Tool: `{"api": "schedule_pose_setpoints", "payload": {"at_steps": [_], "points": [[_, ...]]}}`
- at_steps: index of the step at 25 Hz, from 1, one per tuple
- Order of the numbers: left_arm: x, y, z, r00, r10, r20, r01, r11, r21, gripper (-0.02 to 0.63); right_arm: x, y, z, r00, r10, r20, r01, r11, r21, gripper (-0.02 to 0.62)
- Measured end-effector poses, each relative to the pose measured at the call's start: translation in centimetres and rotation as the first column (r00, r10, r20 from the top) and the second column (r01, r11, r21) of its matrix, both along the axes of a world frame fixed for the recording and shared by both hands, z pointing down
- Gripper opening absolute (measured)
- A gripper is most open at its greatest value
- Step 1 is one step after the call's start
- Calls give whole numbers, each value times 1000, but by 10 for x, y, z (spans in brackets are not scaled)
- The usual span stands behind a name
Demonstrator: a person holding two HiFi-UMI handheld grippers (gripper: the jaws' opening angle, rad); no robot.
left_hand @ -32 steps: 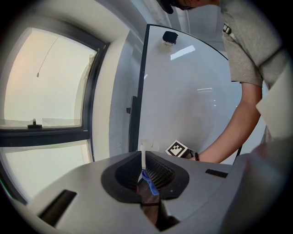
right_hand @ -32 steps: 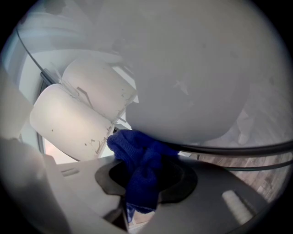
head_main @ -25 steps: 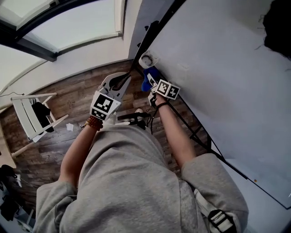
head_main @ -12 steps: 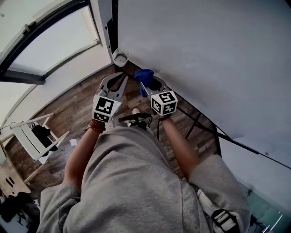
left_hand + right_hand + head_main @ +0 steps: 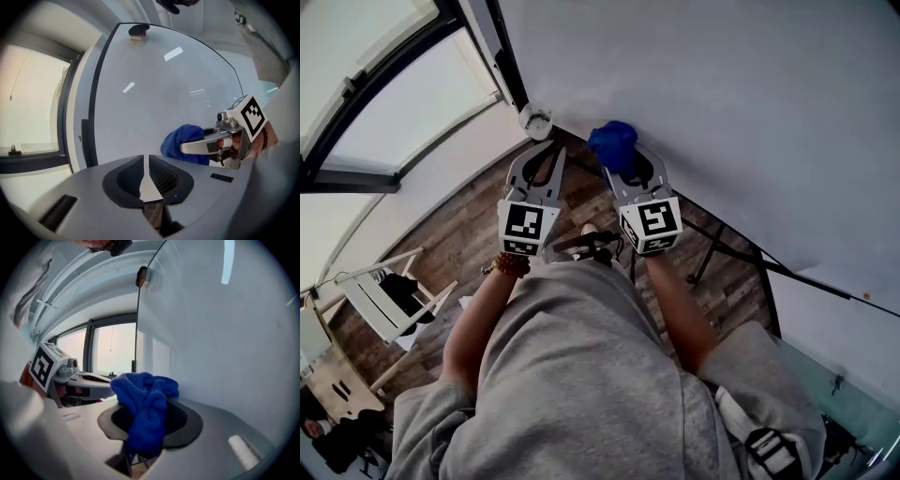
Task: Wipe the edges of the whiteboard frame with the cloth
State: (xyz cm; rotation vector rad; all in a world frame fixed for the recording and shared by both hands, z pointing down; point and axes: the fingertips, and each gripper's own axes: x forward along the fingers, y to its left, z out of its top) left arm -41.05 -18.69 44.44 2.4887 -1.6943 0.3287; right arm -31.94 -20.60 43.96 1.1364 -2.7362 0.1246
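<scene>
Head view: large white whiteboard (image 5: 722, 103) with thin black frame (image 5: 508, 66) fills the upper right. Right gripper (image 5: 622, 161) carries a bunched blue terry cloth (image 5: 612, 142) at the whiteboard's lower edge, near its lower-left corner. Left gripper (image 5: 546, 155) sits just beside it, off the whiteboard.

Left gripper view: jaws drawn together, nothing between them. The cloth lies at or very near the whiteboard's face, low down; contact cannot be confirmed.

Right gripper view: jaws clamped on the cloth's lower folds, the wad bulging above them toward the whiteboard.

Assessment: cloth appears soft, light and compliant, so it should mould round the frame. Hold is best taken deep in the bunched middle, since loose folds could pull out under drag.
</scene>
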Motion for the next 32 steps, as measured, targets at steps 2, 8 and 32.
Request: {"api": "schedule_pose_setpoints", "payload": {"at_steps": [2,8,32], "points": [[1,-3,-14,1000,-16,5,16,999,32,25,4,-1,-19,1000,27,1,-27,998,48,147],[1,-10,-46,998,-69,14,66,991,117,25,2,3,-72,997,72,-8,-69,980,189,147],[6,-16,-60,996,-83,-17,84,983,165,25,6,4,-86,990,122,-76,-100,964,248,149]]}}
